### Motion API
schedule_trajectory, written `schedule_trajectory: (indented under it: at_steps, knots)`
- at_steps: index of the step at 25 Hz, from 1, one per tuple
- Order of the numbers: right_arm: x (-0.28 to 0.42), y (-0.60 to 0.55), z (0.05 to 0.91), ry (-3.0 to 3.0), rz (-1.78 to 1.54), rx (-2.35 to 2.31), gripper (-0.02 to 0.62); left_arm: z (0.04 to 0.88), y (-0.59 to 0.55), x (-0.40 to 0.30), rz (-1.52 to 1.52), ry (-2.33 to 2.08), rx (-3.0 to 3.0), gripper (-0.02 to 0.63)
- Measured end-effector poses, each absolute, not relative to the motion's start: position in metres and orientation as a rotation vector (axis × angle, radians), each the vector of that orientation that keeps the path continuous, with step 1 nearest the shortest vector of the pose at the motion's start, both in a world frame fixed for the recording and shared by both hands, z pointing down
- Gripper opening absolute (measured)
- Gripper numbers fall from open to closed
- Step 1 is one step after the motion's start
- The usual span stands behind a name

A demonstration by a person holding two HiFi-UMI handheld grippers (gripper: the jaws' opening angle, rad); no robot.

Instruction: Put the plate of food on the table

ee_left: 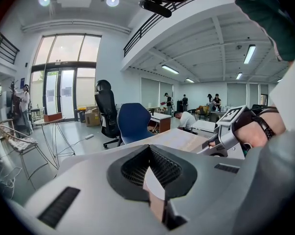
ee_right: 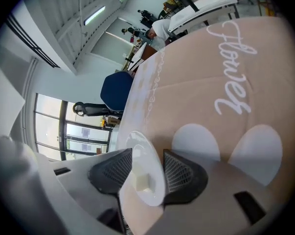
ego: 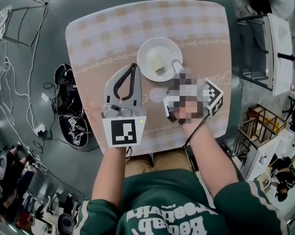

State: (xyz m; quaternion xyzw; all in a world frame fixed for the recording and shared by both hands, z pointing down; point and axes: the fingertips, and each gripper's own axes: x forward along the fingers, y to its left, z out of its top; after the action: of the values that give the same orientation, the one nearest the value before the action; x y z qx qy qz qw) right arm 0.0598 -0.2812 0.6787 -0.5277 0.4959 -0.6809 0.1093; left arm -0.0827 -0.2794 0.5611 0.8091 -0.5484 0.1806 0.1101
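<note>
Plate [ego: 159,58] with food [ego: 158,62] rests on the tabletop [ego: 103,38]. My right gripper [ee_right: 146,170] has its fingers apart, straddling the rim at the plate's 5 o'clock. The left gripper [ego: 133,68] has its fingers together, empty. Risk: if I back out off-line, a finger may catch the rim and drag or tip the plate.

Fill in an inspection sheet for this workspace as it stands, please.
Surface: table with a checked cloth, flat.
Job's things: white plate on the table, pale food block on it.
Clutter: nothing seen.
Grippers: left claw shut, empty, beside the plate; right claw open around the plate's rim.
Cables: white power strip with leads on the floor, left.
Surroundings: blue chair, wire racks, people at desks.
</note>
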Motion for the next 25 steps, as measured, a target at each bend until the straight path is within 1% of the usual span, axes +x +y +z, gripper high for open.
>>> schedule_trajectory:
  at_steps: [7, 14, 25]
  knots:
    - [0.074, -0.261, 0.678, 1.501, -1.992, -1.605, 0.193, 0.558, -0.274, -0.071, 0.516, -1.588, 2.383, 0.009]
    - [0.073, -0.255, 0.670, 1.515, -1.977, -1.563, 0.193, 0.549, -0.268, -0.063, 0.483, -1.574, 2.394, 0.009]
    - [0.071, -0.232, 0.660, 1.821, -1.902, -1.525, 0.192, 0.545, -0.249, -0.067, 0.479, -1.571, 2.374, 0.009]
